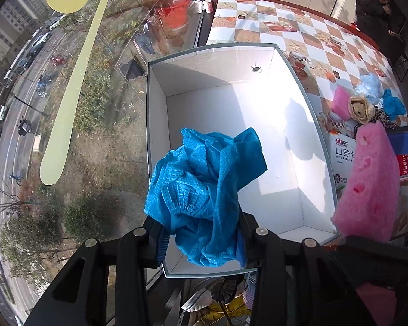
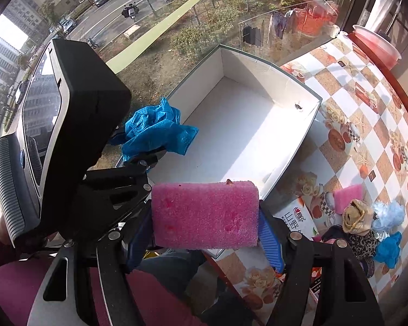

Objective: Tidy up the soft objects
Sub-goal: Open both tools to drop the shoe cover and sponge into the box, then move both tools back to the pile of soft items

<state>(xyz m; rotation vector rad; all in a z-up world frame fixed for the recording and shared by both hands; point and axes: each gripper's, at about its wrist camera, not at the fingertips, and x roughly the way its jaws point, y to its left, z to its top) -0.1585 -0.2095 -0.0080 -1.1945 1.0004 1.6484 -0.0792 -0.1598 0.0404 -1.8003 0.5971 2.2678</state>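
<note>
A white box sits at the window edge of the checkered tabletop. The left gripper points steeply down over the box's 6 o'clock end, a crumpled blue cloth bunched between its jaws; whether they pinch it, I cannot tell. The right gripper, equally steep, clamps a pink sponge at the box's 5 o'clock rim. A small pile of soft items lies at 3 o'clock.

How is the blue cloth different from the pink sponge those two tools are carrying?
The blue cloth is thin, crumpled and floppy; the pink sponge is a thick, firm block that keeps its shape. The cloth hangs over the near corner of the white box, while the sponge sits above the box's near rim. The sponge is squeezed between the right jaws; whether the left jaws still press the cloth is unclear. Both are soft and off the table.
</note>
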